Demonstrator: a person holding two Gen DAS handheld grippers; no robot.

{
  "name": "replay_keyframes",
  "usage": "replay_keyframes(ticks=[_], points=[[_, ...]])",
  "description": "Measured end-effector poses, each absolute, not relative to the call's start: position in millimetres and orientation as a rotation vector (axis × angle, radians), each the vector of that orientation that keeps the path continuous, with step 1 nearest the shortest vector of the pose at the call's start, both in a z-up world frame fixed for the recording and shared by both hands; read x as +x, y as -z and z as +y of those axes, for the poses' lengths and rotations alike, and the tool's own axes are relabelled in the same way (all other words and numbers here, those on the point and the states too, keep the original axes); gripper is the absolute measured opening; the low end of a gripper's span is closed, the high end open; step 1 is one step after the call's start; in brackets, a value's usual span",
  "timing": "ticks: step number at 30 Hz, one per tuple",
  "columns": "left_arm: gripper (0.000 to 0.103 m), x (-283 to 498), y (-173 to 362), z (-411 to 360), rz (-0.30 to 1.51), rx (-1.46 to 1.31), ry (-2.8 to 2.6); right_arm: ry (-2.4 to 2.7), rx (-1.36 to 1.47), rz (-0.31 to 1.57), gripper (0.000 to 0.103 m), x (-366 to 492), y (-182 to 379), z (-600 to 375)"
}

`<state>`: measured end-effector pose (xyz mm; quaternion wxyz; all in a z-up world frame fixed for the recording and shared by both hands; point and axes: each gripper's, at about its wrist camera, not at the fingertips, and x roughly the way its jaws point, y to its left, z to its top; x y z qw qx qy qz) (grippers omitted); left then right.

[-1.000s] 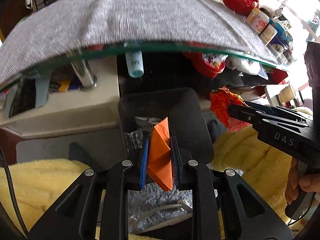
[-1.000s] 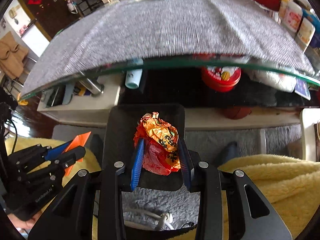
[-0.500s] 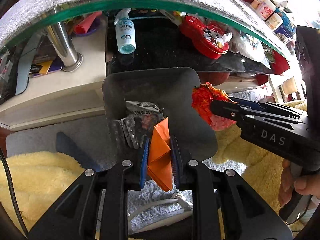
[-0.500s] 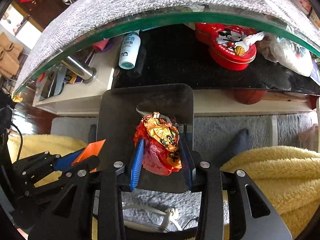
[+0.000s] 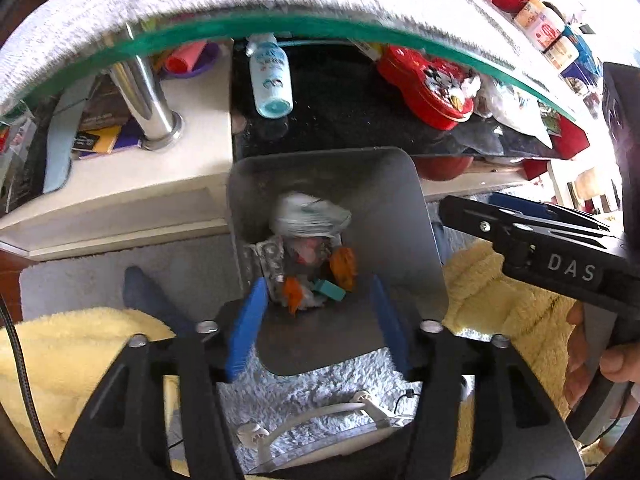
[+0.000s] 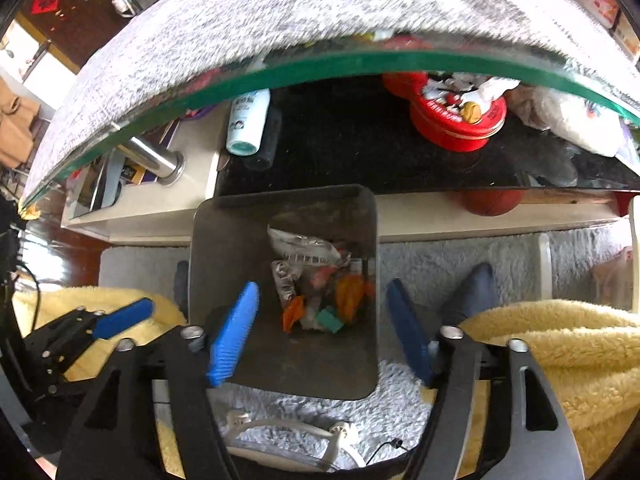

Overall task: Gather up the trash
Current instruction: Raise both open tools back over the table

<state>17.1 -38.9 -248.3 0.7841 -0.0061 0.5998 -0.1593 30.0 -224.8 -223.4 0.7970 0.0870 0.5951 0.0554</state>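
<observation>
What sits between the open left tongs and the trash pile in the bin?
Nothing: left tongs hang open above the bin, only bare inner wall before the trash pile. Left wrist view.

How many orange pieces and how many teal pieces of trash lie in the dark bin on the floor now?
Orange pieces: 2
Teal piece: 1
Total: 3, all lying in the bin among other trash.
</observation>
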Motion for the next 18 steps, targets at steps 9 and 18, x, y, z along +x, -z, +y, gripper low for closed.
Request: replay_keyframes(ticks=[9, 18], points=[[0.089, 30.3, 203.6, -29.7, 1.205, 0.000, 0.318, -0.100, 0.177, 1.195, 0.093, 40.5, 176.6, -242.4], [0.092, 62.4, 156.4, -20.5, 1.129, -0.027, 0.314, -0.094, 0.176, 1.094, 0.096, 73.3, 125.8, -251.6]])
